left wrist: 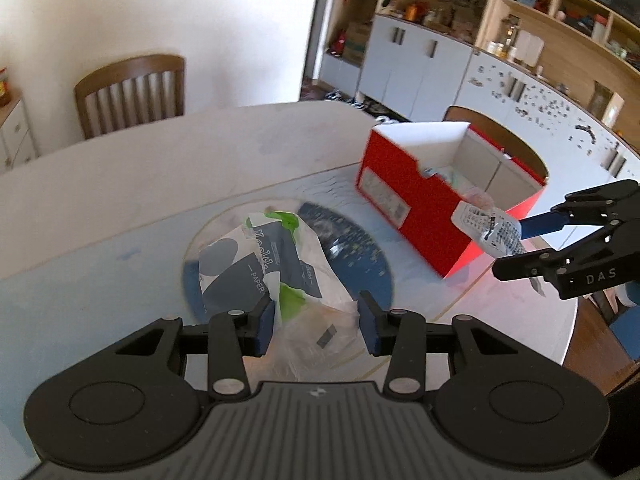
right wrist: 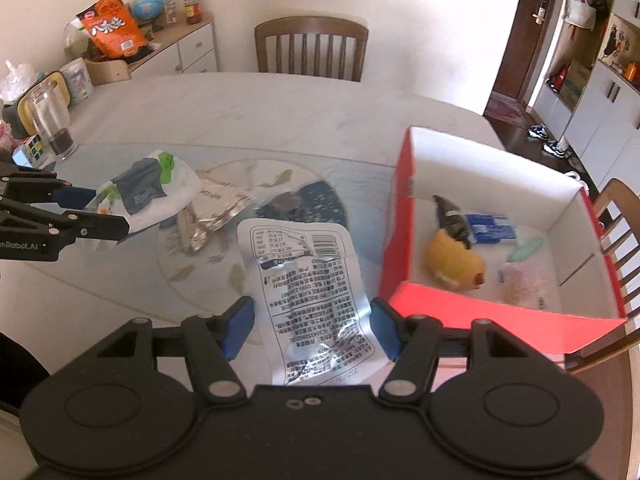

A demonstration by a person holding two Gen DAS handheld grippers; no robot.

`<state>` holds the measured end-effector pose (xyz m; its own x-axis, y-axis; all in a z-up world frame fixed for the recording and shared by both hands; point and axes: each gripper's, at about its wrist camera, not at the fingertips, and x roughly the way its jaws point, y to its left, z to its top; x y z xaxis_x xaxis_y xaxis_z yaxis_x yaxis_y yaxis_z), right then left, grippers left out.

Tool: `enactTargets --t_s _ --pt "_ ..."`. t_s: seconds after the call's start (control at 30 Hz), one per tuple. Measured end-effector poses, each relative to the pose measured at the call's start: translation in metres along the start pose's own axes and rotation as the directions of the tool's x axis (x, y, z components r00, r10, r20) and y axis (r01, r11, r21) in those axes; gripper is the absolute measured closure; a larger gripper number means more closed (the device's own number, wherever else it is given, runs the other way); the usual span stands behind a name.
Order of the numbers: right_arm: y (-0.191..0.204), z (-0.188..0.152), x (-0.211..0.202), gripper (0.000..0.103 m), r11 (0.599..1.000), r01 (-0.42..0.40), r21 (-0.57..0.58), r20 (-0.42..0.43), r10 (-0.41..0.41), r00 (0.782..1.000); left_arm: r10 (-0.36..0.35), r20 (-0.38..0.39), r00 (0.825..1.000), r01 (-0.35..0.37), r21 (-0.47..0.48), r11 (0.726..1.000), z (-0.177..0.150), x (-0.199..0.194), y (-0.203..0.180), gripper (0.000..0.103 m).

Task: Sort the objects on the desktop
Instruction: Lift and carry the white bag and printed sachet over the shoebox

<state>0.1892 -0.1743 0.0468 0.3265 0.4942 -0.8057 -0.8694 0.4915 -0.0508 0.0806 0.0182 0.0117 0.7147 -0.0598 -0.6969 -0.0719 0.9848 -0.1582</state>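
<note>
My left gripper (left wrist: 316, 328) is shut on a soft tissue pack (left wrist: 256, 264) in white, grey and green plastic, held above the table. The right wrist view shows this gripper (right wrist: 110, 210) at the far left with the pack (right wrist: 148, 192) hanging from it. My right gripper (right wrist: 312, 332) is shut on a white printed pouch (right wrist: 304, 272), lifted just left of the open red box (right wrist: 394, 240). From the left wrist view, the right gripper (left wrist: 510, 248) holds the pouch (left wrist: 488, 232) at the box's (left wrist: 408, 200) near corner. A banana (right wrist: 452, 260) and a blue packet (right wrist: 492, 230) lie inside the box.
A crumpled foil wrapper (right wrist: 216, 208) lies on the round mat (right wrist: 192, 268). A glass (right wrist: 50, 120) and a puzzle cube (right wrist: 30, 150) stand at the table's left. Wooden chairs (right wrist: 312, 46) ring the table, and a cluttered side cabinet (right wrist: 192, 48) stands behind it.
</note>
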Motion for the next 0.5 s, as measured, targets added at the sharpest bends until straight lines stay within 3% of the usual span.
enactTargets --t_s 0.5 --pt "-0.080 0.009 -0.011 0.040 0.997 0.075 -0.001 0.022 -0.075 0.997 -0.071 0.056 0.996 0.062 0.154 0.986 0.064 0.040 -0.081 0.062"
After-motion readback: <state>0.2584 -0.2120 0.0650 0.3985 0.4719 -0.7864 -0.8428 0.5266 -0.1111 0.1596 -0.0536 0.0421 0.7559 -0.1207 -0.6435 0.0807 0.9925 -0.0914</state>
